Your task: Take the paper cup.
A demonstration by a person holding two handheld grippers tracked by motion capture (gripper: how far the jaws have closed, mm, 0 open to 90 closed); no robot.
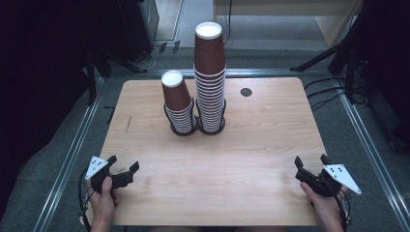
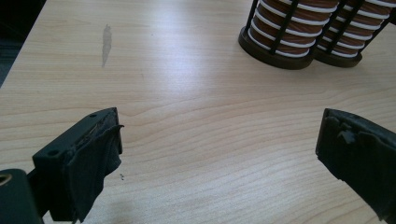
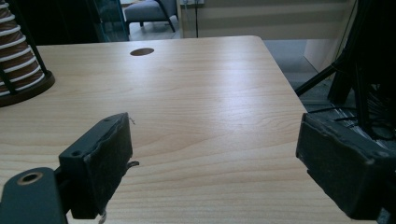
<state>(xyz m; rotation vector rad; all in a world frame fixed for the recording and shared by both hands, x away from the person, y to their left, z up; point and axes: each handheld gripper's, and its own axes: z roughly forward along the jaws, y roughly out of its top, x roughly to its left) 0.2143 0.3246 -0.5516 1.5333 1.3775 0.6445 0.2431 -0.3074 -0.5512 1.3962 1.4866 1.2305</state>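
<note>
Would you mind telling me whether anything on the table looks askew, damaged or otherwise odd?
The shorter cup stack leans left in its black wire holder, while the taller stack stands nearly straight. The left gripper has torn, peeling padding on one jaw, and the wooden table carries a grey scuff mark. Nothing is spilled.

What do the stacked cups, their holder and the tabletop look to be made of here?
Cups: likely paper, matte brown walls with rolled white rims.
Holder: black, probably plastic or coated metal; thin upright bars on round bases.
Tabletop: light wood or wood-look laminate, visible grain, slight sheen.
</note>
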